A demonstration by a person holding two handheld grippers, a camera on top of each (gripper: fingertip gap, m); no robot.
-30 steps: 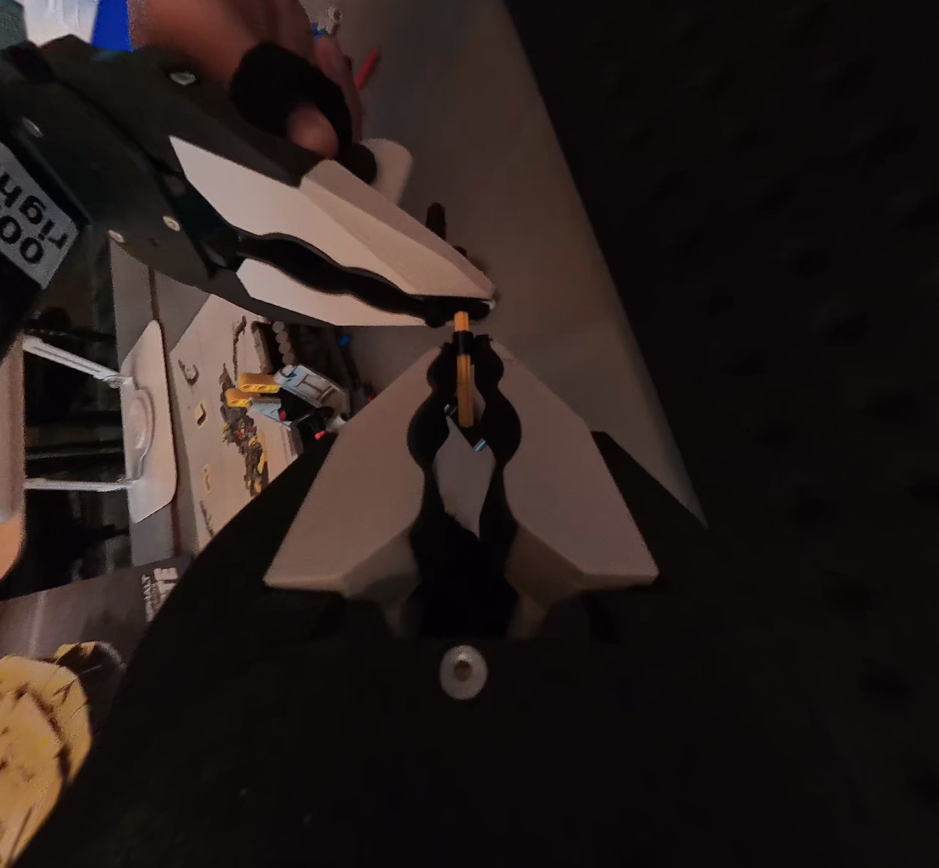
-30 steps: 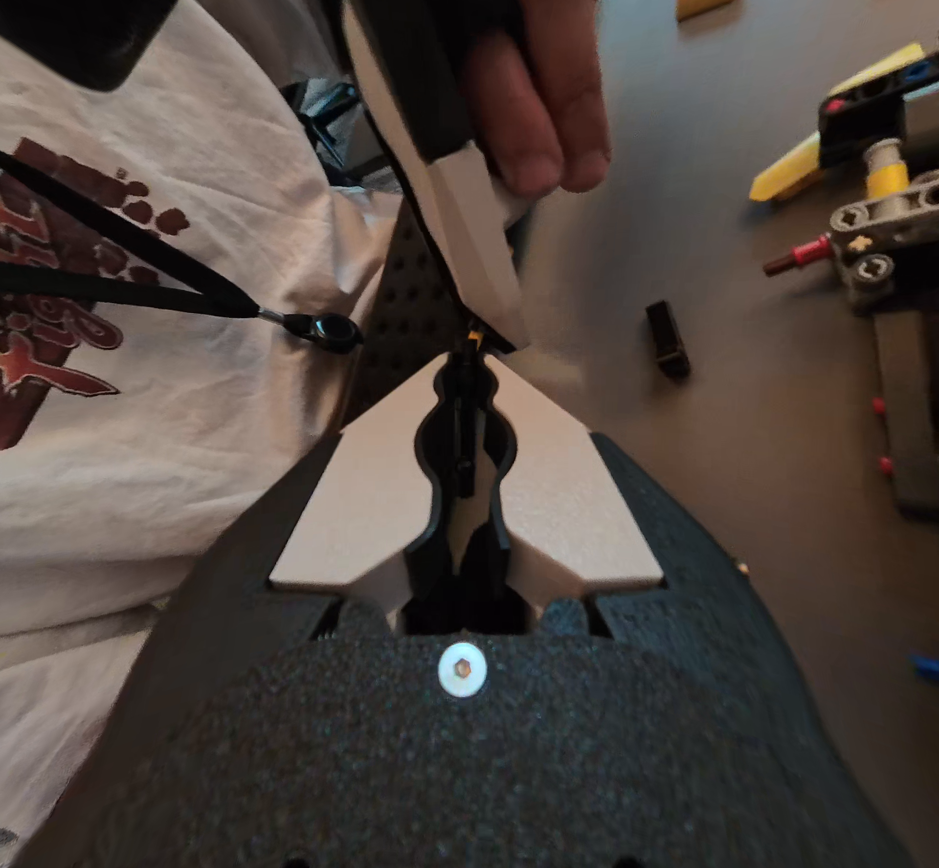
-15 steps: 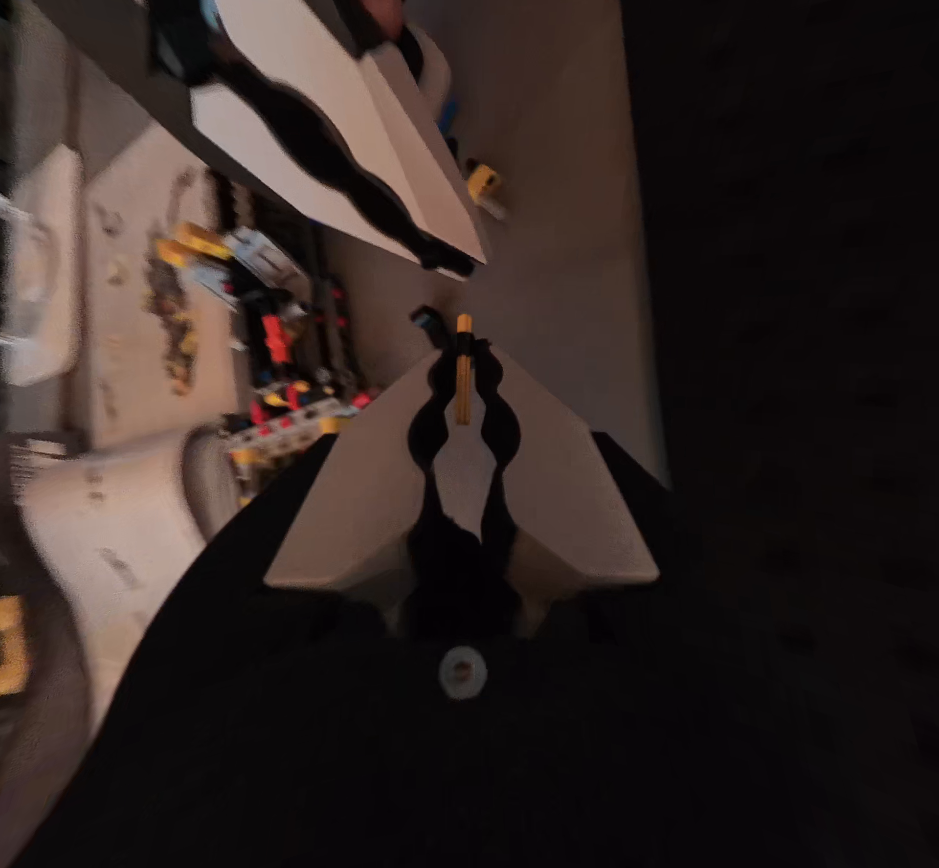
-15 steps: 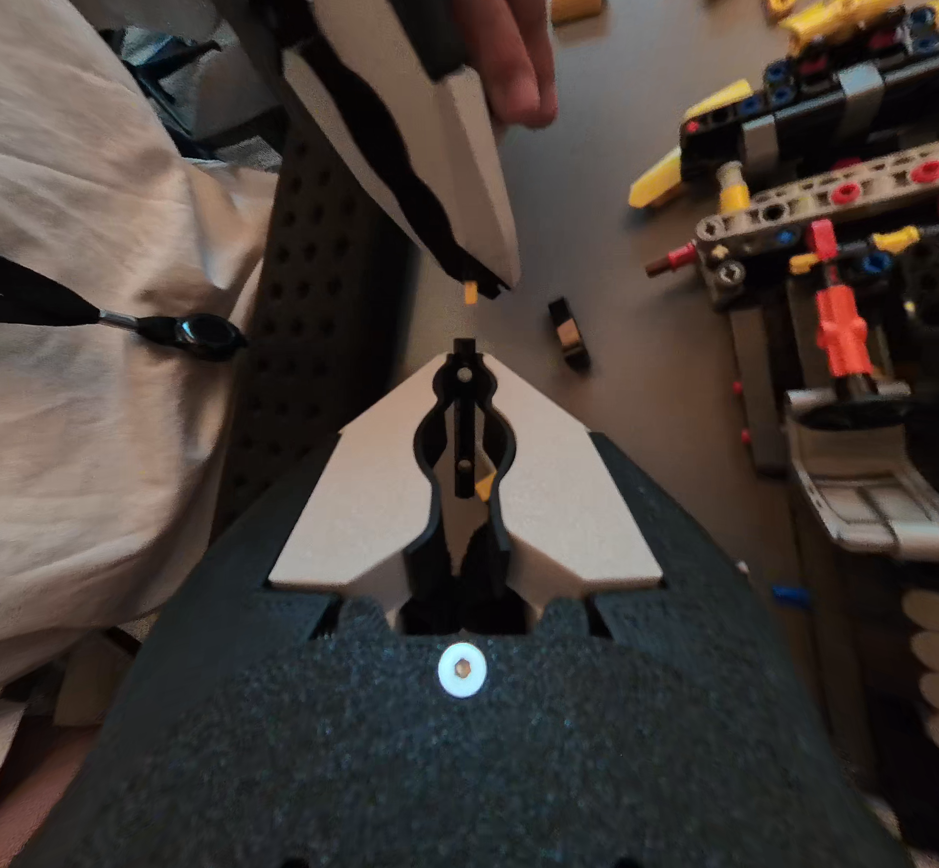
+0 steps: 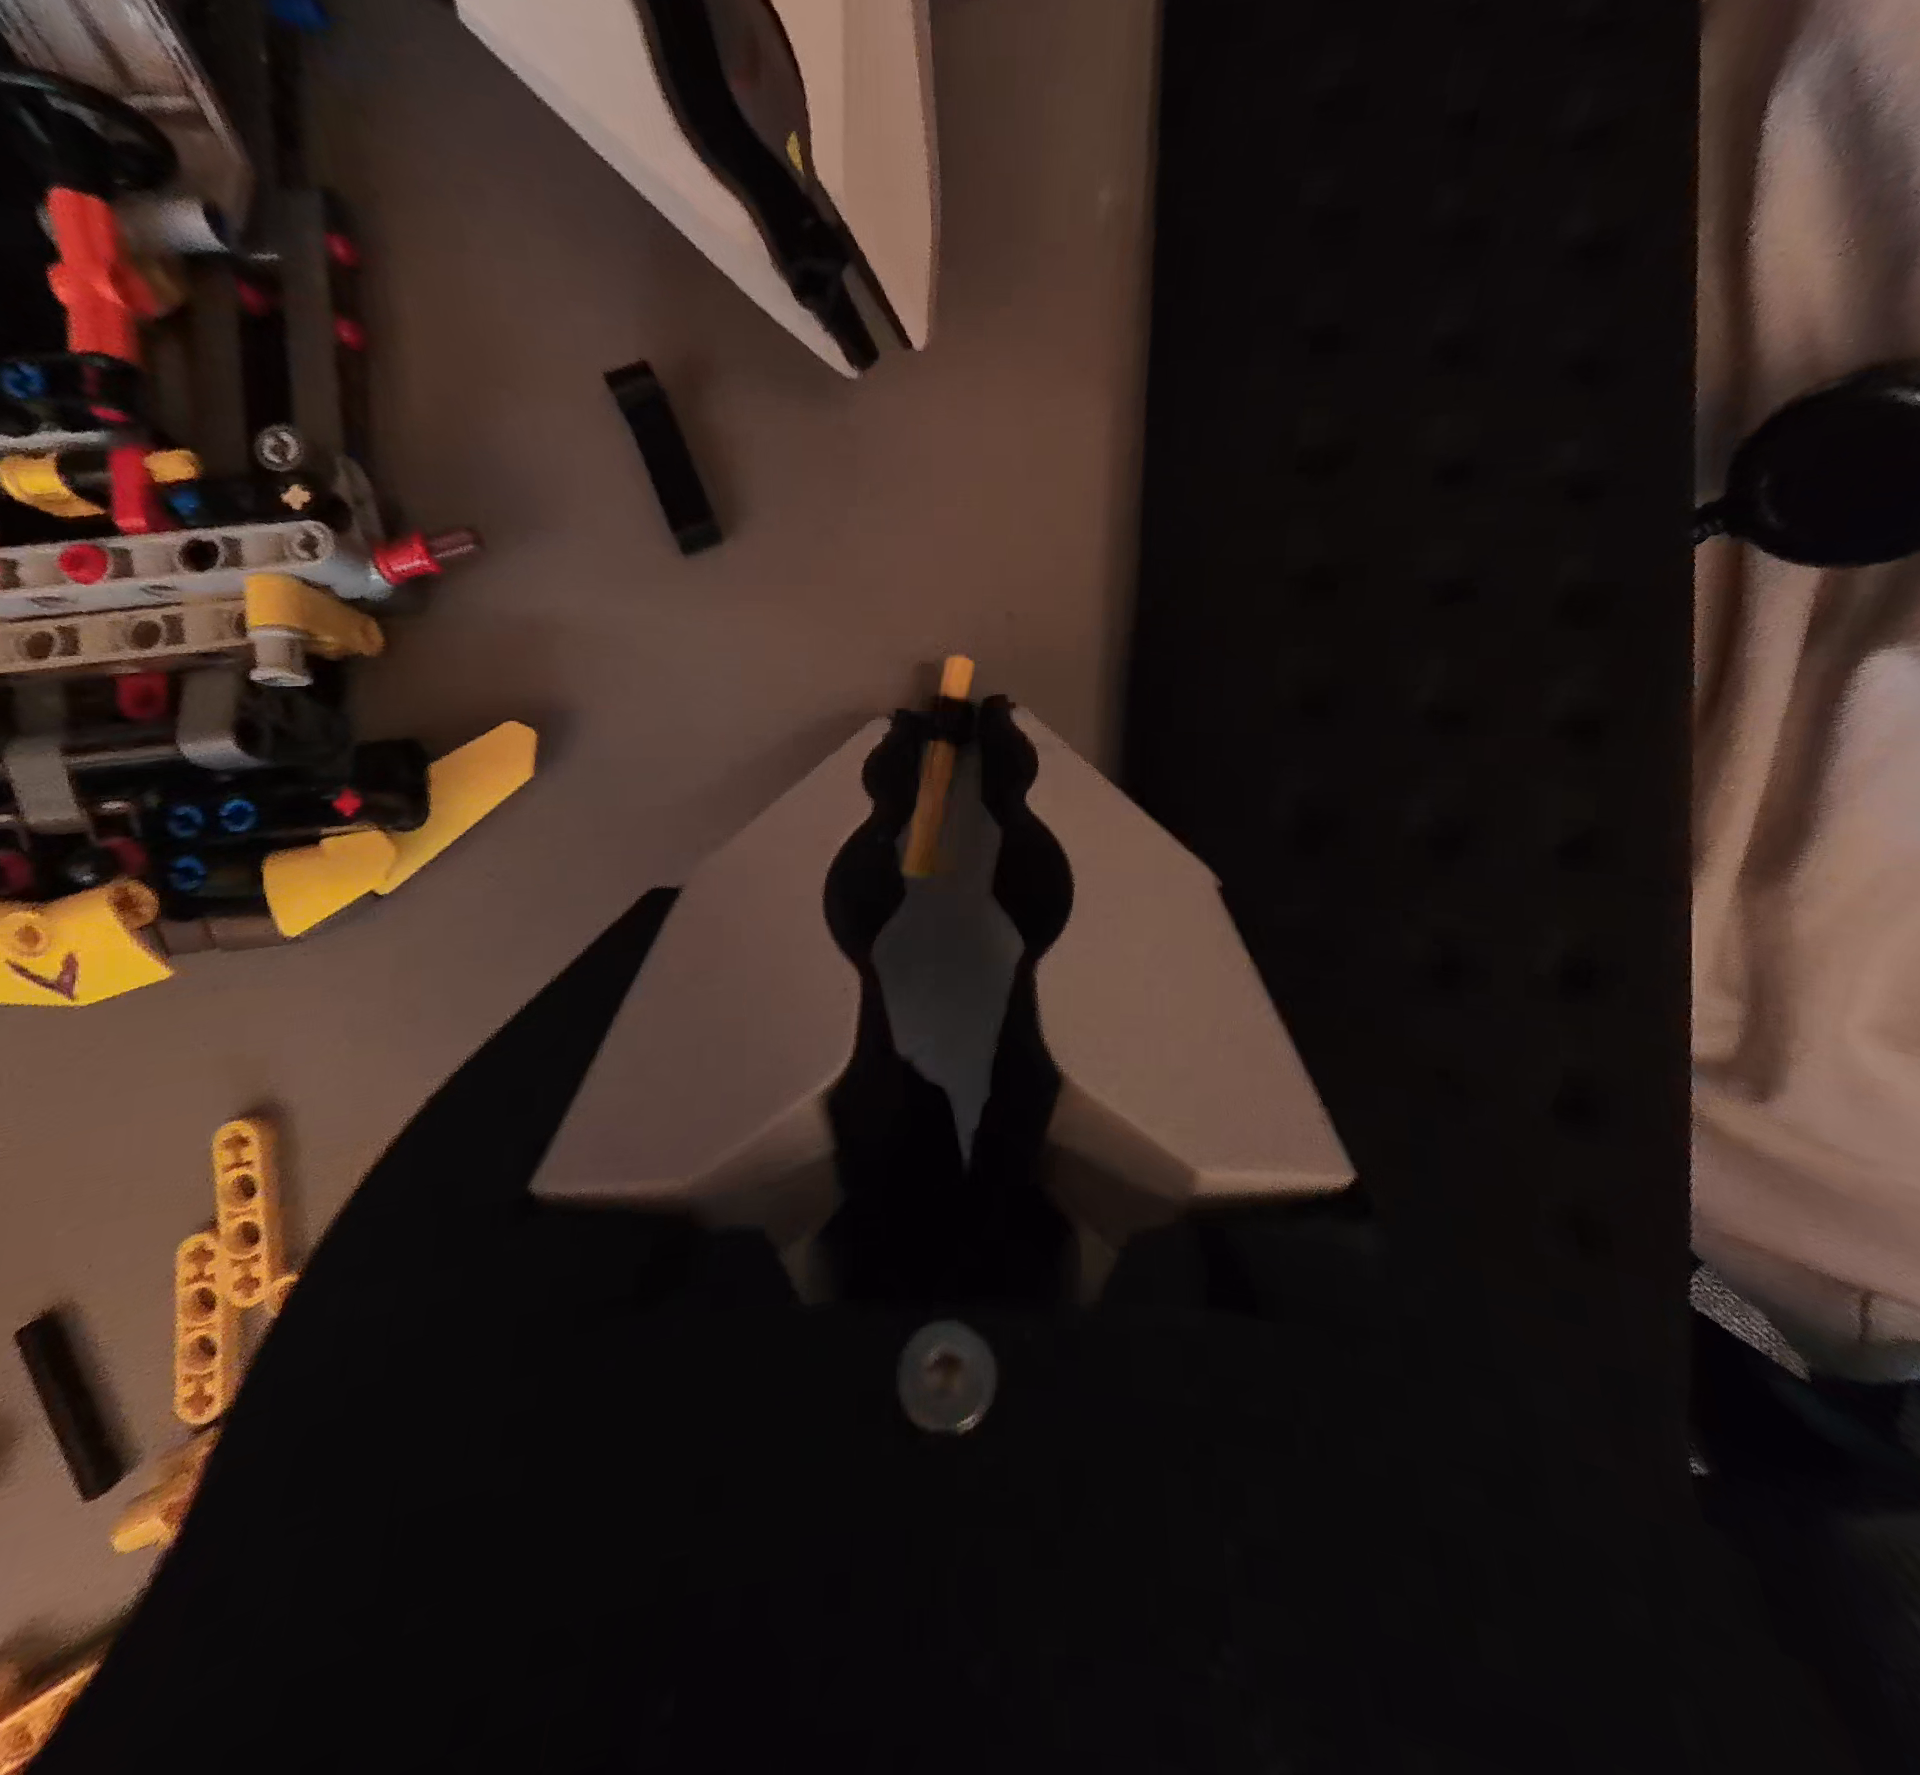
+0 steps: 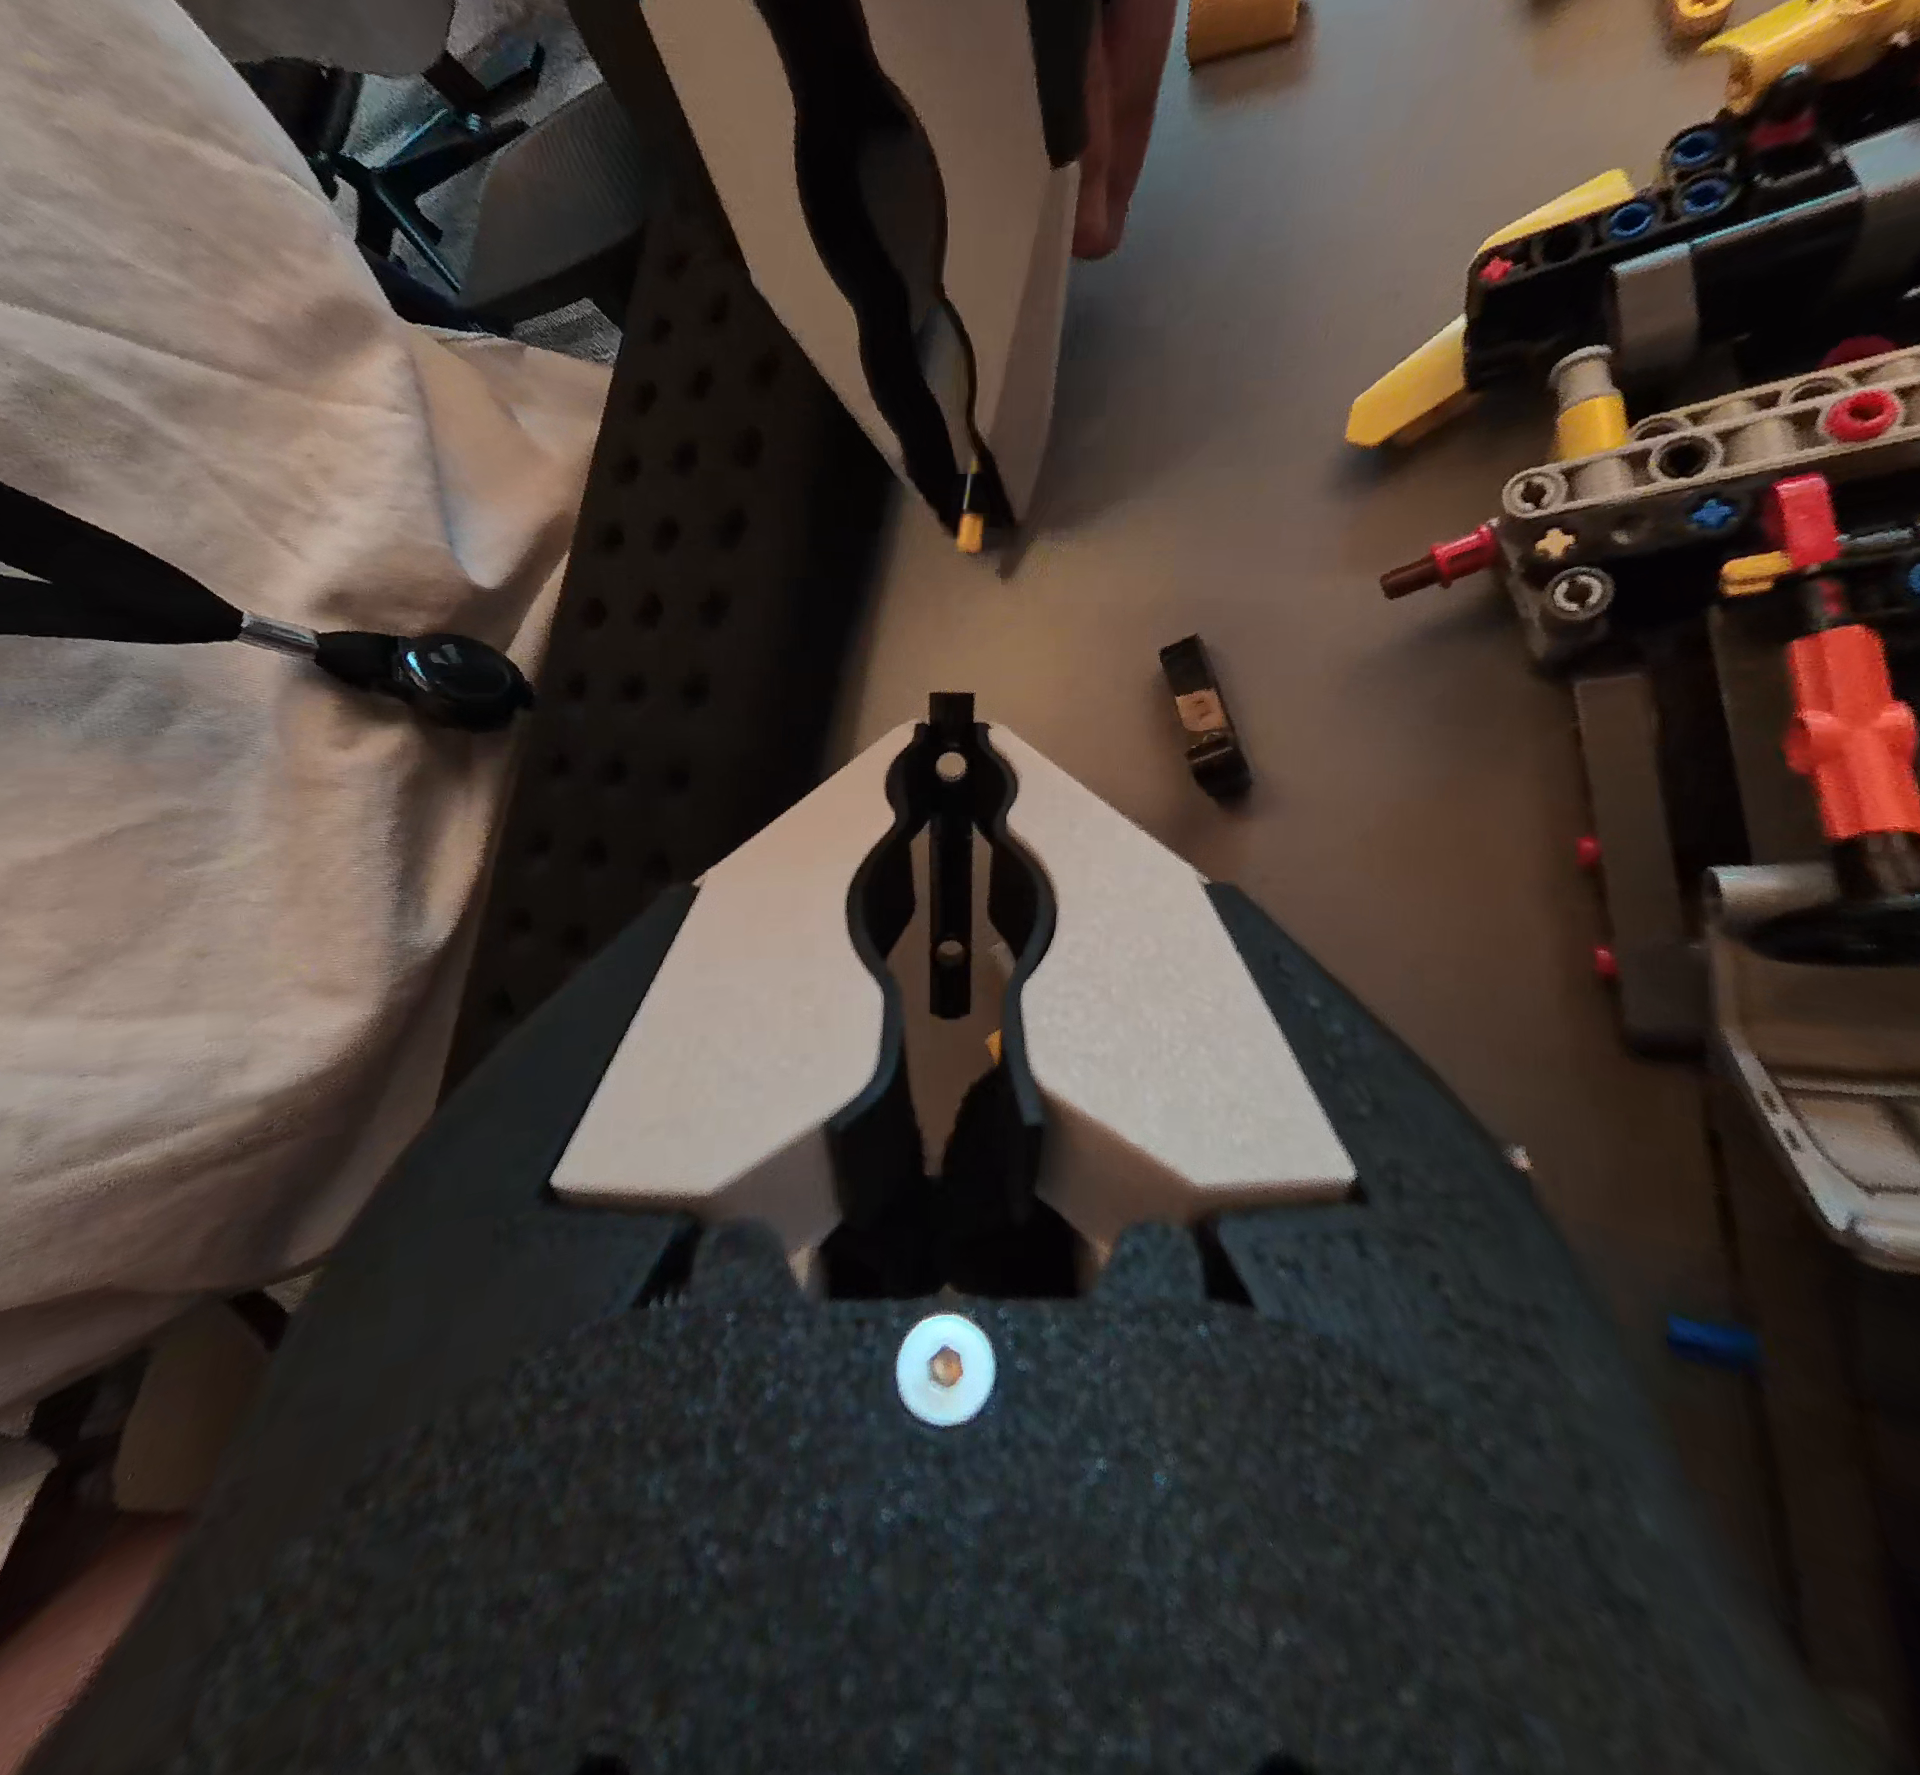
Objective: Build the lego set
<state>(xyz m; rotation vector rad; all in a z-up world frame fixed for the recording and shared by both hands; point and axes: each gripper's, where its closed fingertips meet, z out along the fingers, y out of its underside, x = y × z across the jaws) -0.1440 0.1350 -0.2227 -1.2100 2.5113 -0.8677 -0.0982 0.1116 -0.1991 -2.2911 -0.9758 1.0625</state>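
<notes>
My left gripper [image 5: 951,709] is shut on a thin yellow axle [image 5: 933,790] whose tip sticks out past the fingertips; the axle also shows in the right wrist view [image 6: 968,530]. My right gripper [image 6: 953,723] is shut on a narrow black beam with holes [image 6: 948,894]. Each gripper shows in the other's view, the right one [image 5: 862,343] and the left one [image 6: 971,510], a short way apart above the table. The partly built model [image 6: 1704,478] of black, grey, yellow and red parts lies to the side; it also shows in the left wrist view [image 5: 197,624].
A loose black piece [image 6: 1205,723] lies on the grey table [image 6: 1247,894] between grippers and model. Several yellow beams [image 5: 223,1247] and a yellow panel [image 6: 1242,6] lie scattered. A black perforated strip [image 6: 665,582] runs along the table edge, next to a person's pale shirt [image 6: 208,790]. One gripper's finger ends stand about 6 cm off the other's.
The two grippers, tip to tip a second ago, have drawn apart. Both views have swung towards the table and the model. Each gripper keeps its piece.
</notes>
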